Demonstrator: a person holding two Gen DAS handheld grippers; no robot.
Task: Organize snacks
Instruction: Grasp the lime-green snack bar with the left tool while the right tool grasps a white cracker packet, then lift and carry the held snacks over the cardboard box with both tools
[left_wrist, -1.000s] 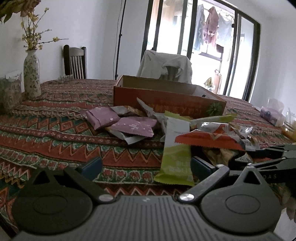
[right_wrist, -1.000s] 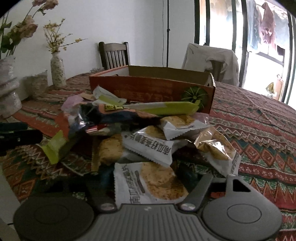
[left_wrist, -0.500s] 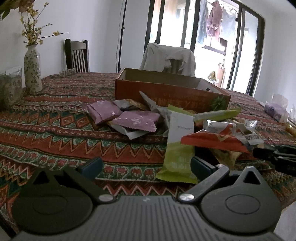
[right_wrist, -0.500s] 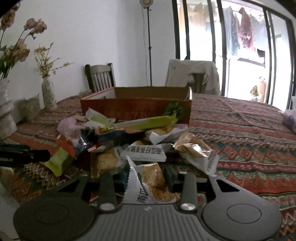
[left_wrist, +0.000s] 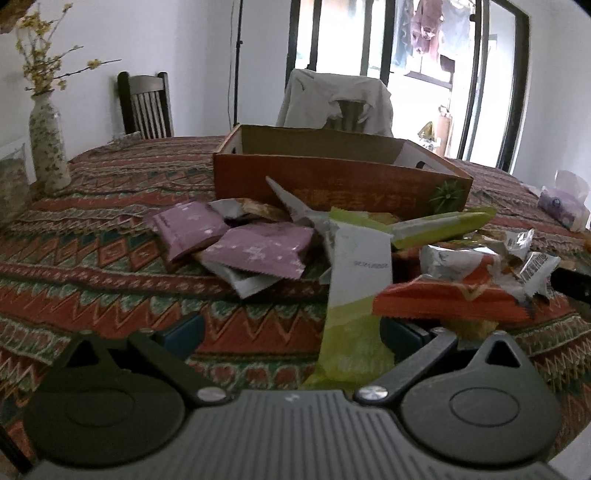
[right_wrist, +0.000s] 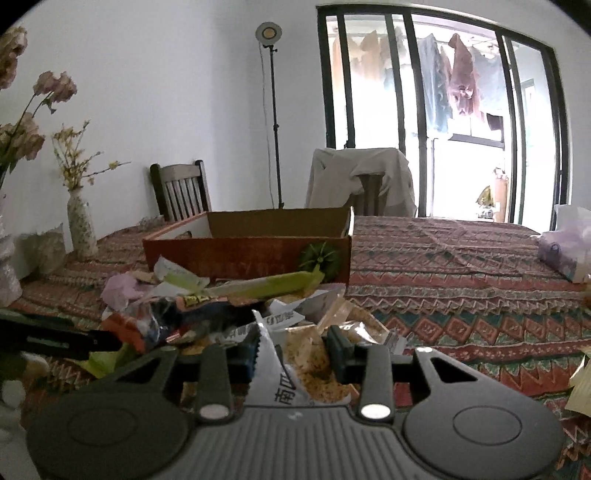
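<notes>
**Between the right jaws: one cracker packet, the box straight ahead**

Across the patterned tablecloth (right_wrist: 461, 280) from the right gripper (right_wrist: 293, 356), beyond the snack heap, stands the orange cardboard box (right_wrist: 255, 254), its long side broadside to the jaws. The right gripper is pinched narrow on a white cracker packet (right_wrist: 295, 363), which stands on edge between the pads. The left gripper (left_wrist: 291, 332) is spread wide, gripping nothing; a green-and-white bar (left_wrist: 354, 317) lies lengthwise between its fingers, pointing toward the box. My guess: the right hand carries first. Count: one box, two purple packets (left_wrist: 258, 249), two green bars, one orange wrapper (left_wrist: 447, 301), several cracker packets.
</notes>
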